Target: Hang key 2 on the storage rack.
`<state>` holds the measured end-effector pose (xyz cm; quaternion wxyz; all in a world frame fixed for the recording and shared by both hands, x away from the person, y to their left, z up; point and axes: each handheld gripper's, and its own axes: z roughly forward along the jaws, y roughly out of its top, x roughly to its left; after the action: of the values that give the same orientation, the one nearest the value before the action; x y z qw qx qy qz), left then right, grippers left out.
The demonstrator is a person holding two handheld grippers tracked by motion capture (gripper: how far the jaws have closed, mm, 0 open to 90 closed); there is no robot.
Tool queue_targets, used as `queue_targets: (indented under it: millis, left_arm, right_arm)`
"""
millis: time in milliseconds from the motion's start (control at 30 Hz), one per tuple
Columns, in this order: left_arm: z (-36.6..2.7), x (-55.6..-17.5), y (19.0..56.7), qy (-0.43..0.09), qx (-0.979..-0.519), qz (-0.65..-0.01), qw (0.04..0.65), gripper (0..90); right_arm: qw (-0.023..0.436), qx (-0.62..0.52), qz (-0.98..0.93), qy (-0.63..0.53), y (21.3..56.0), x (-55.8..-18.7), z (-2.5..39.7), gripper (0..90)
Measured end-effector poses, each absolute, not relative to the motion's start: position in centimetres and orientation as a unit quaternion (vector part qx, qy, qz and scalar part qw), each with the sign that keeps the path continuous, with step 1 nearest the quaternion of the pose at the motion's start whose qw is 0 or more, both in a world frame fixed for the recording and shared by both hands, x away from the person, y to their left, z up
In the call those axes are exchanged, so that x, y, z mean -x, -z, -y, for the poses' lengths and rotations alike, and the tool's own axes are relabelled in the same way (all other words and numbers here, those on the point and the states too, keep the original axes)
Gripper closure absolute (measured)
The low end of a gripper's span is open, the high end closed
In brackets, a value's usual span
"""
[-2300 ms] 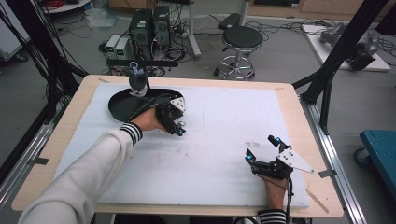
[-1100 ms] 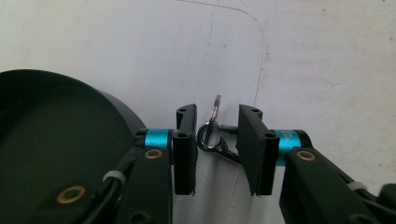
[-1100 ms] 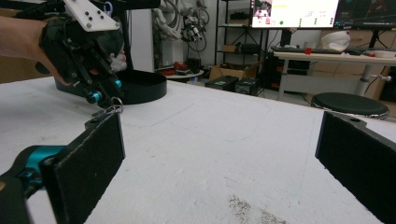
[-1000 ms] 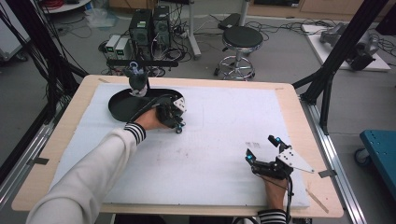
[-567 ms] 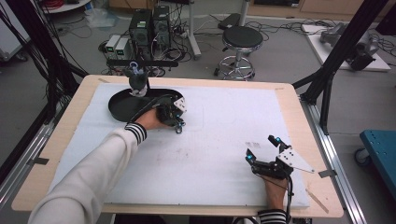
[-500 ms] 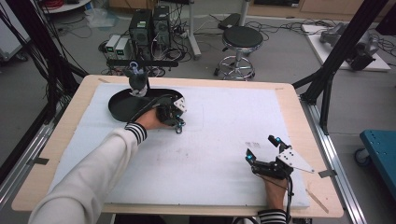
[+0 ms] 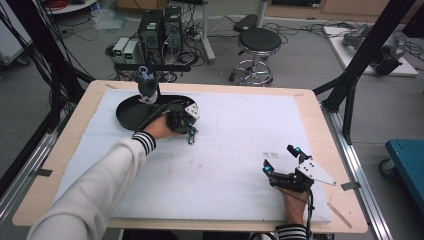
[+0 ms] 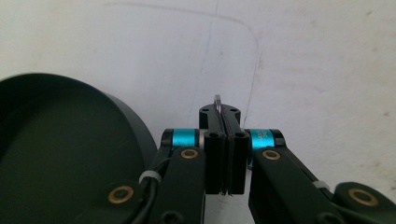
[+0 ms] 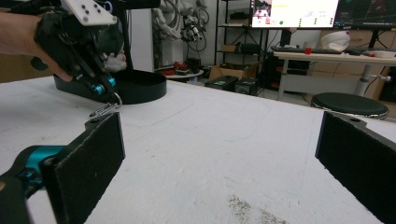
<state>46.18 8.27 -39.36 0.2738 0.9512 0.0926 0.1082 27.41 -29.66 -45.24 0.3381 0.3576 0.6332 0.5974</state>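
My left gripper (image 7: 190, 132) is at the right end of a black oval tray (image 7: 131, 114), tilted down over the white mat. It is shut on a small metal key ring (image 8: 217, 100) that pokes out past the jaws. In the right gripper view the key ring (image 9: 108, 107) hangs with a small clasp just above the mat, under the left gripper (image 9: 103, 88). My right gripper (image 7: 280, 159) rests on the mat near the front right, open, with nothing between its jaws (image 9: 219, 140).
A small grey and white figure (image 7: 146, 85) stands at the back rim of the tray. The white mat (image 7: 235, 130) covers most of the wooden table (image 7: 325, 125). A stool (image 7: 257, 42) and computer cases (image 7: 160, 27) stand on the floor beyond the far edge.
My left gripper has shifted slightly back toward the tray with the key ring still in it. The right gripper has stayed put.
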Motion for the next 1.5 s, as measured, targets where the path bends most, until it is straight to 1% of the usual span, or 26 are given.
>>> queue_targets:
  millis: [133, 233, 400, 733, 900, 1167, 1500]
  left_arm:
    - [-9.1, -45.4, 37.4, -0.116, -0.941, -0.093, 0.303, 88.3]
    - [-9.9, -45.1, 36.3, -0.119, -0.937, -0.103, 0.313, 88.3]
    - [-11.9, -44.5, 34.0, -0.131, -0.921, -0.121, 0.347, 88.3]
    - [-15.9, -43.1, 30.5, -0.167, -0.899, -0.146, 0.378, 88.4]
    - [-17.7, -42.7, 29.3, -0.173, -0.886, -0.158, 0.401, 88.4]
    - [-19.4, -42.4, 27.7, -0.193, -0.879, -0.165, 0.403, 88.4]
    - [-21.5, -42.3, 26.6, -0.206, -0.873, -0.177, 0.405, 88.4]
  right_arm:
    - [0.336, -0.358, -0.633, -0.598, 45.2, -27.4, 29.6, 0.6]
    - [0.337, -0.358, -0.634, -0.598, 45.2, -27.4, 29.6, 0.6]
    - [0.339, -0.355, -0.634, -0.597, 45.2, -27.4, 29.6, 0.6]
    - [0.343, -0.354, -0.635, -0.595, 45.2, -27.4, 29.6, 0.6]
    - [0.344, -0.353, -0.635, -0.595, 45.2, -27.4, 29.6, 0.6]
    - [0.343, -0.353, -0.637, -0.594, 45.2, -27.4, 29.5, 0.6]
    - [0.343, -0.352, -0.636, -0.595, 45.2, -27.4, 29.6, 0.6]
